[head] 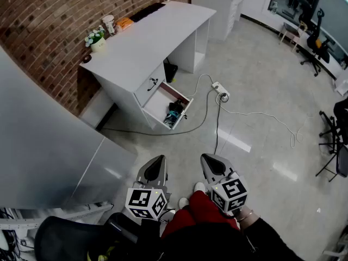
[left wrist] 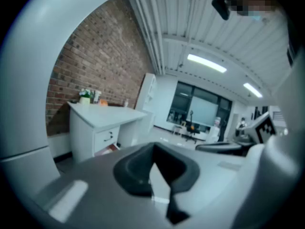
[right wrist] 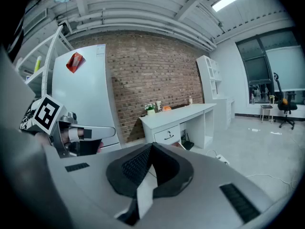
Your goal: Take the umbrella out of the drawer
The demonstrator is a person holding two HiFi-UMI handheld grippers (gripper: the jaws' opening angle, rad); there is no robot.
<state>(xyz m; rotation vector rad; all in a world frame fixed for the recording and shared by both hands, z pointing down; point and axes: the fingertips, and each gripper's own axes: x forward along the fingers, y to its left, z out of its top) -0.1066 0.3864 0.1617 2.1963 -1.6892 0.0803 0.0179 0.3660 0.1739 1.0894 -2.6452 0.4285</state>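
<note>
A white desk [head: 147,37] stands against the brick wall, far ahead of me. Its lower drawer [head: 157,103] is pulled open. A dark folded umbrella [head: 174,113] with a teal part lies at the drawer's front end. My left gripper [head: 155,167] and right gripper [head: 213,165] hang side by side low in the head view, well short of the desk. Both point toward it, shut and empty. In the left gripper view the left gripper [left wrist: 153,149] has its jaws together, with the desk [left wrist: 107,118] small at left. The right gripper [right wrist: 152,147] likewise shows jaws together before the desk [right wrist: 181,113].
A power strip [head: 220,89] with cables trailing over the tiled floor lies right of the drawer. A big white cabinet [head: 43,145] fills the left side. A flower pot [head: 97,39] and a cup [head: 109,23] stand on the desk. Office chairs [head: 312,42] are at far right.
</note>
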